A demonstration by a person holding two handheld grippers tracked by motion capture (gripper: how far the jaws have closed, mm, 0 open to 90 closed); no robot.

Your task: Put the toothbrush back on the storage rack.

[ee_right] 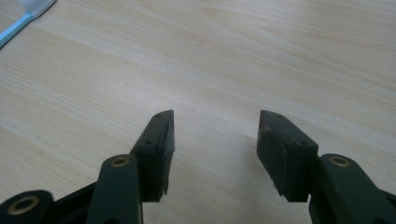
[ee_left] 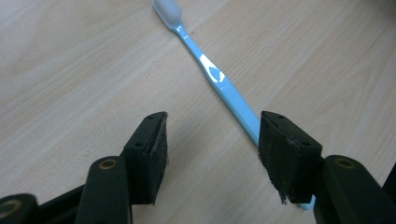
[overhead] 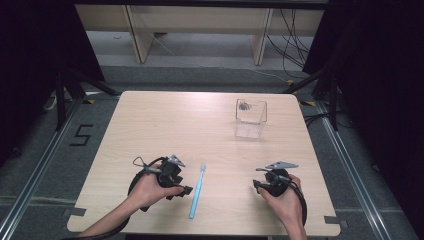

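A light blue toothbrush (overhead: 197,190) lies flat near the front of the wooden table (overhead: 165,125), its white head pointing away from the person. My left gripper (overhead: 186,190) sits just left of it, held in a hand and open. In the left gripper view the toothbrush (ee_left: 219,79) runs diagonally, and its handle passes under the right-hand jaw; nothing is between the jaws of the left gripper (ee_left: 212,149). My right gripper (overhead: 256,185) rests at the front right, open. Its own view shows the right gripper (ee_right: 215,149) over bare wood, with the toothbrush head (ee_right: 28,11) at the top left corner.
A clear square container (overhead: 250,118) stands at the back right of the table, with a small dark thing inside it. Beyond the table are wooden furniture legs (overhead: 140,35), black stands (overhead: 65,90) and cables on the floor. A "5" mark (overhead: 82,135) is on the floor at the left.
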